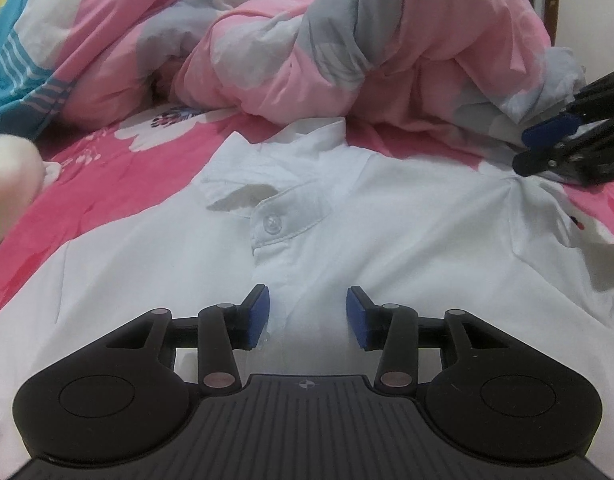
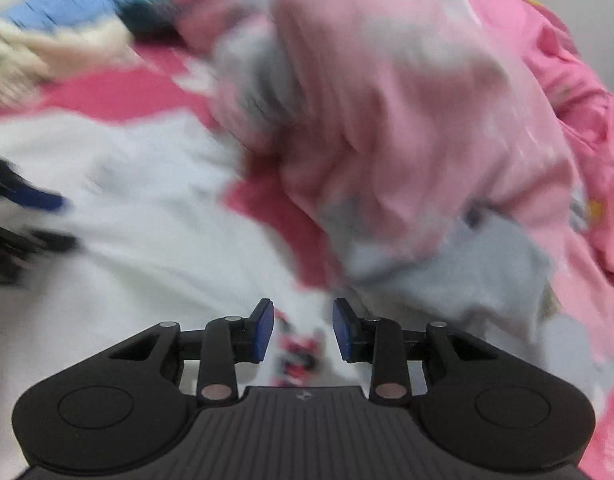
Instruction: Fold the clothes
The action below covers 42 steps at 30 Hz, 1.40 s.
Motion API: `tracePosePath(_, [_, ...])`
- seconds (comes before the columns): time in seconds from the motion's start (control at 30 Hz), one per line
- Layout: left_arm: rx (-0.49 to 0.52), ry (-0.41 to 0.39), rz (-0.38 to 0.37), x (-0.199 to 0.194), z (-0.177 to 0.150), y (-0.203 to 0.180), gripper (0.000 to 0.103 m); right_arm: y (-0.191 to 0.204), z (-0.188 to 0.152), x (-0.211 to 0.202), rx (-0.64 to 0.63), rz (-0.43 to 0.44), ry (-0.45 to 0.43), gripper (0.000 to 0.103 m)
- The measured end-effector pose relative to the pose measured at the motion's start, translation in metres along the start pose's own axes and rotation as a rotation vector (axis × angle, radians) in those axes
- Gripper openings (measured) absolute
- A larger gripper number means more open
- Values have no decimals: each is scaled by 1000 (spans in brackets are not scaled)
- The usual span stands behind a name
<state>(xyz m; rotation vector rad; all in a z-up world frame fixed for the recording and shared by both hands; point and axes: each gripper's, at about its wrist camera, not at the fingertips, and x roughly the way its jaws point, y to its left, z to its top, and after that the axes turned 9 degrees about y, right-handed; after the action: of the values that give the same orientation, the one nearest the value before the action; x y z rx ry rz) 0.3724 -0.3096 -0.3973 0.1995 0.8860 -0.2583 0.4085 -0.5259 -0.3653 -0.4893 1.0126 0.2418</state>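
Note:
A white buttoned shirt [image 1: 387, 220] lies spread front-up on the bed, collar [image 1: 267, 176] toward the far side. My left gripper [image 1: 308, 316] is open and empty, low over the shirt's placket below the top button [image 1: 271, 223]. My right gripper [image 2: 303, 330] is open and empty over the shirt's edge [image 2: 147, 220] and the sheet; its view is blurred by motion. In the left wrist view the right gripper [image 1: 555, 136] shows at the far right by the shirt's shoulder, where the cloth is bunched. The left gripper [image 2: 31, 200] shows blurred at the left edge of the right wrist view.
A crumpled pink and grey quilt [image 1: 347, 52] is heaped behind the shirt and fills the right wrist view [image 2: 387, 120]. The pink flowered bedsheet [image 1: 99, 172] lies underneath. Blue and cream clothes [image 1: 11, 40] lie at the far left, and show blurred in the right wrist view [image 2: 47, 40].

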Motion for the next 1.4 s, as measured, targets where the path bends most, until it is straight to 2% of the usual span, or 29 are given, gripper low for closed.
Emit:
tracePosePath(0.13, [2, 1, 6, 2, 1, 0, 46, 3, -3, 3, -32, 40, 30, 34])
tracePosePath(0.2, [-2, 7, 7, 2, 3, 1, 46, -24, -11, 5, 116, -2, 55, 33])
tracePosePath(0.23, [-5, 11, 6, 1, 4, 2, 46, -35, -16, -6, 187, -18, 44, 34])
tracePosePath(0.3, [-12, 16, -1, 0, 6, 3, 47, -54, -29, -34, 313, -53, 11, 35])
tracePosePath(0.47, [-42, 13, -12, -18, 11, 10, 50, -71, -75, -117, 505, -106, -13, 38])
tracePosePath(0.57, [-48, 4, -19, -38, 12, 13, 53, -79, -106, -167, 630, -127, -28, 47])
tracePosePath(0.6, [-48, 3, -23, -44, 13, 13, 54, -79, -116, -181, 672, -129, -25, 52])
tracePosePath(0.63, [-48, 3, -32, -52, 12, 13, 55, -79, -127, -194, 711, -132, -20, 64])
tracePosePath(0.7, [-40, 4, -58, -69, 11, 11, 59, -76, -150, -215, 805, -152, -7, 73])
tracePosePath(0.8, [1, 6, -103, -88, 5, -2, 65, -74, -184, -235, 941, -170, 25, 79])
tracePosePath(0.87, [36, 9, -135, -97, 0, -13, 69, -72, -204, -246, 1011, -195, 40, 87])
tracePosePath(0.9, [54, 19, -151, -99, -4, -20, 69, -72, -213, -251, 1025, -208, 52, 96])
tracePosePath(1.0, [84, 61, -188, -99, -11, -41, 69, -70, -228, -259, 971, -262, 77, 102])
tracePosePath(1.07, [97, 88, -209, -97, -16, -54, 69, -68, -234, -258, 901, -278, 106, 103])
tracePosePath(1.17, [104, 111, -226, -96, -19, -74, 69, -65, -238, -239, 764, -275, 192, 103])
tracePosePath(1.27, [103, 120, -226, -96, -19, -91, 69, -60, -239, -216, 591, -271, 273, 103])
tracePosePath(1.4, [74, 131, -206, -92, -19, -114, 69, -52, -238, -195, 279, -314, 366, 101])
